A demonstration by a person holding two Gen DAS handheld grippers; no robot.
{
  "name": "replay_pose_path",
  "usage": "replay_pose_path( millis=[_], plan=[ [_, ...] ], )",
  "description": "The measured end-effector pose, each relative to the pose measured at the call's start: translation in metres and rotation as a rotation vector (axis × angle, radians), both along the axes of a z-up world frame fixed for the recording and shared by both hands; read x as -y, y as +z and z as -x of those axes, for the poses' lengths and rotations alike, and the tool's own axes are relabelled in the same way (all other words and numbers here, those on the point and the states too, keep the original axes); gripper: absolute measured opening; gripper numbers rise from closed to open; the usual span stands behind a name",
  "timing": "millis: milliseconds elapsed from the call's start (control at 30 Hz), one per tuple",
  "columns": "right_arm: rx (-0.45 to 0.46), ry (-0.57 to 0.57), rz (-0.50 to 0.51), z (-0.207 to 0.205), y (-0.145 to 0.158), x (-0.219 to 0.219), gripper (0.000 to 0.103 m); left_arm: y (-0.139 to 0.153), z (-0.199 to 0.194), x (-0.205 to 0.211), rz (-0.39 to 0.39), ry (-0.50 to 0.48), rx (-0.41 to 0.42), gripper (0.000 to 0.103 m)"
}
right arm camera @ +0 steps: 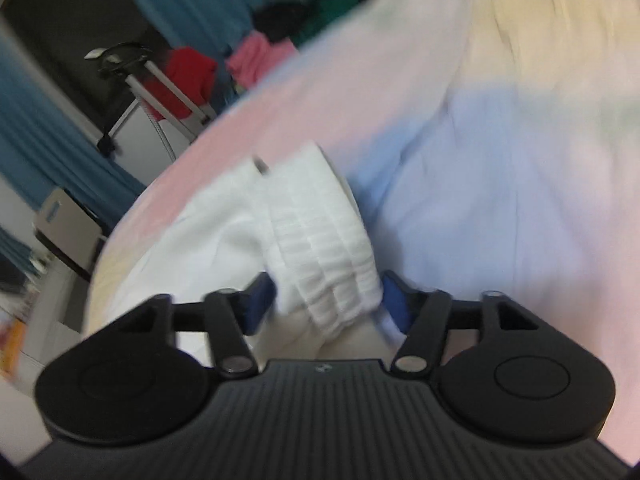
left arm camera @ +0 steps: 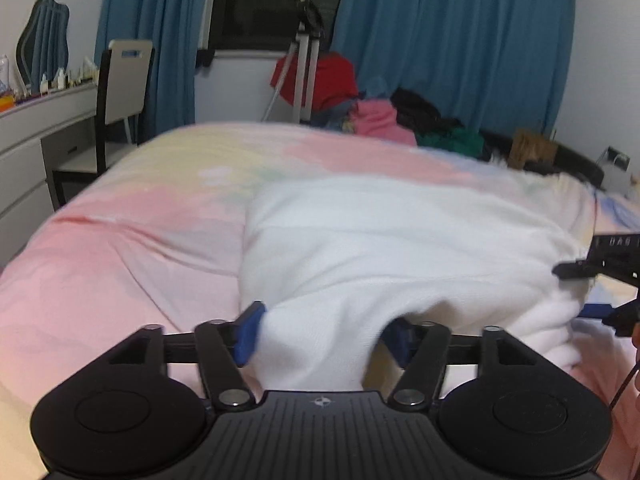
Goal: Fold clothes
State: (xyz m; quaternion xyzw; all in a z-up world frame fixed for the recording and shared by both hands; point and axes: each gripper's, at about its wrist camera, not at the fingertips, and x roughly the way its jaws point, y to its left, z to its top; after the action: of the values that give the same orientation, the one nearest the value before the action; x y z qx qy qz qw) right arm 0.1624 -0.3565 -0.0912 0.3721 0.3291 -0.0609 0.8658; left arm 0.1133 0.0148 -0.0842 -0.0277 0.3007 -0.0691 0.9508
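A white garment [left arm camera: 400, 248] lies spread on the bed [left arm camera: 120, 248], whose cover is printed in pale pink, yellow and blue. Taking the garment as the landmark: the left gripper [left arm camera: 324, 330] sits at its near edge, blue pads wide apart, with a bunched fold of the white cloth lying between them. The left pad touches the cloth; the right pad is half hidden behind the fold, and whether the pads press on the fabric cannot be told, though the wide gap suggests a loose hold at most.

In the right wrist view the right gripper [right arm camera: 328, 302] is at the garment's ribbed, gathered elastic band [right arm camera: 320, 248]. Its blue pads also stand apart, one on each side of the band, close against the white ribbing. That picture is blurred, so a firm pinch cannot be confirmed. In the left wrist view this gripper shows at the garment's right edge as black fingers.

Beyond the garment's far side, at the end of the bed, lies a pile of clothes [left arm camera: 384, 116] in pink, red, black and green. Behind the pile stand a tripod [left arm camera: 304, 64] and teal curtains [left arm camera: 452, 40] framing a dark window. Off to the garment's left, past the bed's edge, are a chair [left arm camera: 124, 80] and a white desk [left arm camera: 36, 128] with small bottles and a mirror on it.
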Motion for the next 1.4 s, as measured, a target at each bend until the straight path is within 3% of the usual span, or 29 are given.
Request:
replay_pose_path(
  millis=[67,200,233,267,400,467,533,700,800,900,967,1100,1167,1233,1300,1400],
  plan=[
    [-0.028,0.031,-0.023,-0.004,-0.004,-0.002,0.083,-0.009,-0.005,0.002,0.001,0.026,-0.056,0.076],
    [-0.049,0.102,0.029,-0.012,-0.008,-0.017,0.09,-0.027,-0.016,-0.015,0.175,0.091,-0.153,0.076],
    [-0.05,0.113,0.038,-0.013,-0.009,-0.02,0.091,-0.028,-0.018,-0.02,0.217,0.105,-0.153,0.073],
    [-0.05,0.124,0.047,-0.014,-0.009,-0.022,0.09,-0.028,-0.018,-0.025,0.241,0.135,-0.14,0.051],
    [-0.021,0.144,0.073,-0.005,-0.001,-0.022,0.068,-0.03,-0.021,-0.045,0.349,0.183,-0.121,0.037],
    [0.006,0.145,0.069,-0.001,0.004,-0.024,0.054,-0.024,-0.018,-0.046,0.346,0.18,-0.089,0.033],
    [0.041,0.152,0.062,0.003,0.009,-0.026,0.046,-0.017,-0.015,-0.048,0.349,0.178,-0.049,0.03],
    [0.138,0.191,0.005,0.006,0.016,-0.032,0.037,0.004,-0.012,-0.066,0.387,0.191,0.033,0.025],
    [0.247,0.223,-0.046,0.007,0.022,-0.038,0.035,0.018,-0.011,-0.079,0.398,0.202,0.083,0.023],
    [0.347,0.27,-0.032,0.007,0.034,-0.052,0.035,0.031,-0.008,-0.094,0.374,0.212,0.138,0.023],
    [0.34,0.288,-0.011,0.005,0.036,-0.06,0.035,0.034,-0.008,-0.1,0.355,0.218,0.112,0.024],
    [0.086,0.307,-0.003,-0.004,0.018,-0.063,0.04,0.005,-0.008,-0.101,0.358,0.269,-0.117,0.027],
    [-0.01,0.287,-0.023,0.0,0.007,-0.058,0.045,-0.002,-0.004,-0.097,0.325,0.265,-0.159,0.03],
    [-0.006,0.259,-0.089,0.006,0.008,-0.049,0.047,0.005,0.001,-0.091,0.276,0.255,-0.158,0.031],
    [0.008,0.244,-0.139,0.007,0.011,-0.043,0.049,0.013,0.008,-0.087,0.255,0.242,-0.14,0.045],
    [0.033,0.23,-0.187,0.005,0.011,-0.041,0.062,0.024,0.018,-0.079,0.184,0.204,-0.086,0.067]
  ],
)
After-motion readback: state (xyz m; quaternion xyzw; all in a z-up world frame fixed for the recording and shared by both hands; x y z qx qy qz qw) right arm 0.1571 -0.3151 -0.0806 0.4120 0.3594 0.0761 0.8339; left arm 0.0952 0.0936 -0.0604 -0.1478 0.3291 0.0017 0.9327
